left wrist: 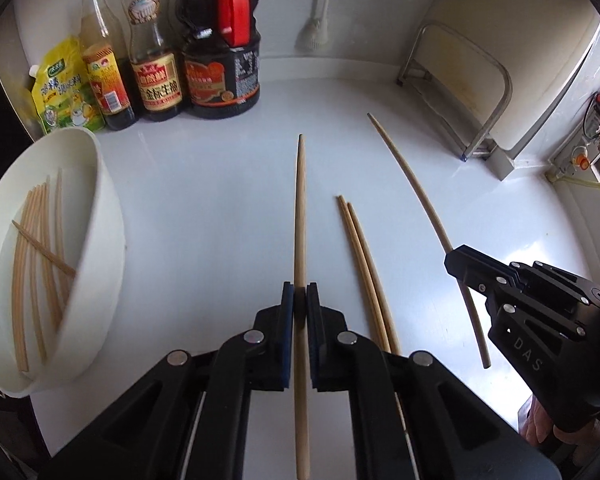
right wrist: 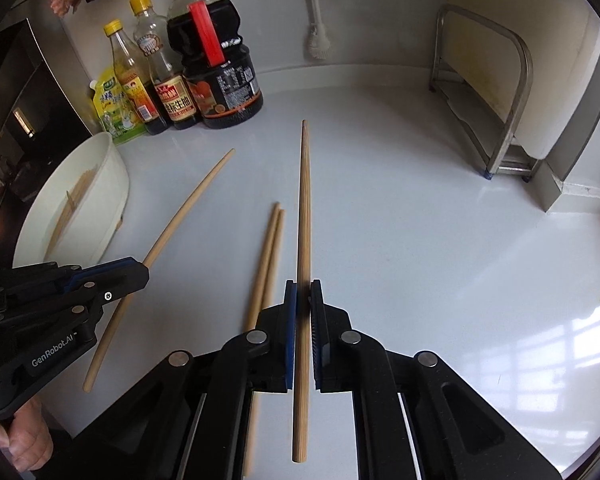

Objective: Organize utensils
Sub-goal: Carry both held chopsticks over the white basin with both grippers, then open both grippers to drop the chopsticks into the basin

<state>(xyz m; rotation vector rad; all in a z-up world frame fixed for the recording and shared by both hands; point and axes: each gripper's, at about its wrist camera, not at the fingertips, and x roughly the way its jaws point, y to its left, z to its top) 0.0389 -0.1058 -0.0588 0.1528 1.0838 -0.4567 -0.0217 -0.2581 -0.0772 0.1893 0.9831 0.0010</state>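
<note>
White counter: one white bowl of chopsticks; right of the bowl, two loose chopsticks lying side by side. Left gripper and right gripper: fingers clamped on one chopstick each, the left's chopstick, the right's chopstick.

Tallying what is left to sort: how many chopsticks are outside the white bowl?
4: one in the left hand-held gripper, one in the right hand-held gripper, and a pair lying on the counter between them.
</note>
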